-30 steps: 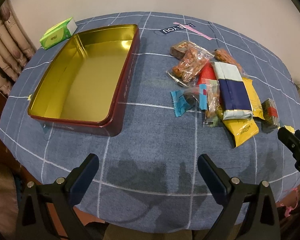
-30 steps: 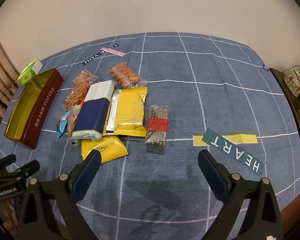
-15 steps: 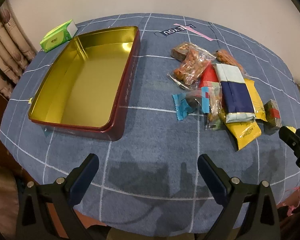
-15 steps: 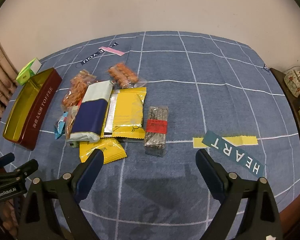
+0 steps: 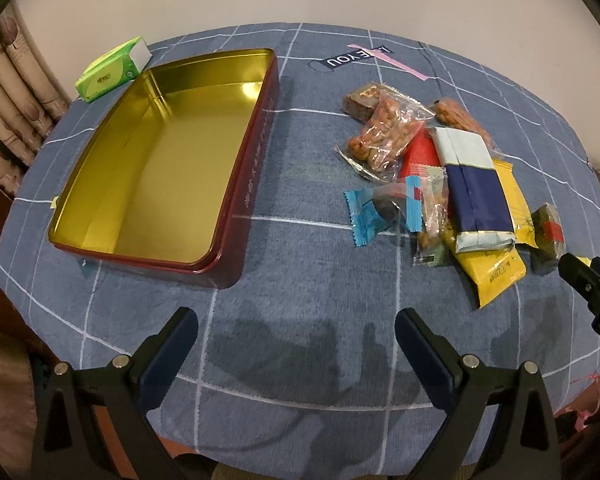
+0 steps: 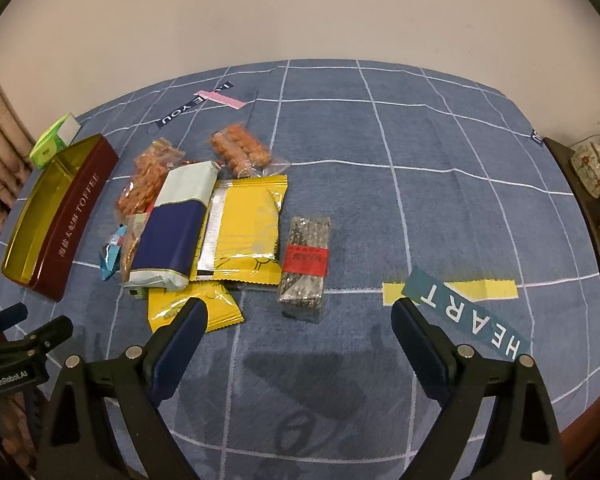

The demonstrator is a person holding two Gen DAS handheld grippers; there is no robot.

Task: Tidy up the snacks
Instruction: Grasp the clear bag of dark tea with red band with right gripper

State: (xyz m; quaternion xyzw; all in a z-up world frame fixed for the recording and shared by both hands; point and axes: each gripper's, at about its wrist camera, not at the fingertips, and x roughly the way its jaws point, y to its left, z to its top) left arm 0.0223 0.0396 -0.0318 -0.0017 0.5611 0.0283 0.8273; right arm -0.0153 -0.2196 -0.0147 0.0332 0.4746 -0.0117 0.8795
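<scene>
An open, empty red tin [image 5: 236, 204] with a gold inside lies on the left of the blue checked cloth; it also shows in the right wrist view [image 6: 76, 216]. A pile of snack packets lies to its right: a navy and white pack [image 5: 476, 188] [image 6: 172, 232], yellow packs [image 6: 248, 220], peanuts [image 5: 384, 136], a blue candy [image 5: 364, 220] and a dark bar with a red band [image 6: 306, 260]. My left gripper [image 5: 296, 332] is open and empty above the cloth's near edge. My right gripper [image 6: 298, 318] is open and empty, just short of the dark bar.
A green tissue pack [image 5: 112, 70] lies behind the tin. Printed labels on the cloth read YOU [image 5: 356, 58] and HEART [image 6: 464, 316]. Curtains hang at the left, a shelf with books and a cup [image 6: 592, 168] stands at the right.
My right gripper has moved forward a little toward the snack pile. My left gripper has moved slightly forward. Both stay open.
</scene>
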